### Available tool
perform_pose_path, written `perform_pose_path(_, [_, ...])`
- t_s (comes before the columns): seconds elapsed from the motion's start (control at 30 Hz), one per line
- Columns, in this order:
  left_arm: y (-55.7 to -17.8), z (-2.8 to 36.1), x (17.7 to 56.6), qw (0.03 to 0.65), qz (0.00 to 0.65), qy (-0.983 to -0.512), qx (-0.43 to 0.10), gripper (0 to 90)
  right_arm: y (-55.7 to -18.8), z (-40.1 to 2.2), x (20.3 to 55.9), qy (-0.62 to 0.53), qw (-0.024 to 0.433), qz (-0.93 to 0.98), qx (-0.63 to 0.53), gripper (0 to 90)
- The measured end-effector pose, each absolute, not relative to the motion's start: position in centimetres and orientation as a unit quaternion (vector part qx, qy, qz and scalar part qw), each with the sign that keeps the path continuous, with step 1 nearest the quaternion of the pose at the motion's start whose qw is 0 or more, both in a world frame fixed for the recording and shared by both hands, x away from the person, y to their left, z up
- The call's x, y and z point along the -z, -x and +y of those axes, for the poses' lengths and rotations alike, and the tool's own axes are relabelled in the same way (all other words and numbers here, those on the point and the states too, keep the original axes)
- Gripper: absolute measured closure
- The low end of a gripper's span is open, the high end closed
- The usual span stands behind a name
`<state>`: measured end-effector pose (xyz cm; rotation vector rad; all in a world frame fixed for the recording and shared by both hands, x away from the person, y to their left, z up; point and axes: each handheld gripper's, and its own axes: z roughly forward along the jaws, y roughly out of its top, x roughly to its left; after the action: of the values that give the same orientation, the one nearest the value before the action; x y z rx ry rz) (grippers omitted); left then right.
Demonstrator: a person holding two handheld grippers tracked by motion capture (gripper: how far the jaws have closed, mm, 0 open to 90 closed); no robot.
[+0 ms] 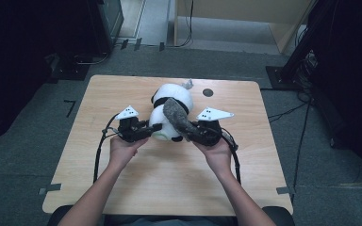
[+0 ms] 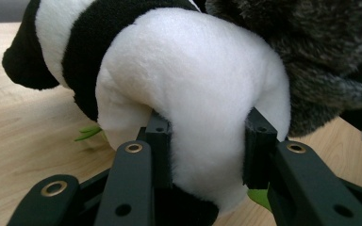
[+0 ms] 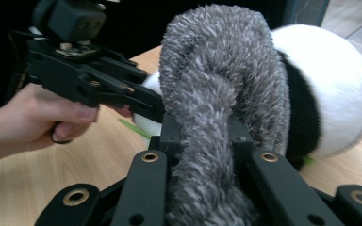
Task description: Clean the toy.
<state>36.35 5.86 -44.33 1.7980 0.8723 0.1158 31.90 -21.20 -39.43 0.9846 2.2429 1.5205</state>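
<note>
Panda toy [image 1: 170, 106] on wooden table [image 1: 122, 94]: left gripper [image 1: 147, 129] pinches it; right gripper [image 1: 194, 130] pinches grey fur [image 1: 175, 115].

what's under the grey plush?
The panda lies under the grey plush, which drapes across its back; right gripper clamps the plush's lower end. The panda's back beneath the plush is covered, as is the table below.
</note>
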Motion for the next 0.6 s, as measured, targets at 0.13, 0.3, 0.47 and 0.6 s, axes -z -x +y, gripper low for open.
perform_pose_path(0.13, [-36.1, 5.4, 44.2, 0.536, 0.371, -0.757, -0.052, 63.3, -31.6, -20.1, 40.1, -0.326, 0.118, 0.781, -0.52, 75.7])
perform_pose_path(0.3, [-36.1, 5.6, 44.1, 0.541, 0.381, -0.747, -0.054, 63.3, -31.1, -18.8, 41.0, -0.301, 0.121, 0.803, -0.5, 75.8])
perform_pose_path(0.47, [-36.2, 6.0, 43.9, 0.543, 0.389, -0.742, -0.054, 63.0, -30.7, -17.3, 42.5, -0.268, 0.143, 0.835, -0.459, 76.0])
perform_pose_path(0.6, [-36.2, 6.1, 44.0, 0.54, 0.398, -0.739, -0.056, 62.3, -31.0, -17.2, 43.2, -0.271, 0.134, 0.837, -0.457, 76.0])
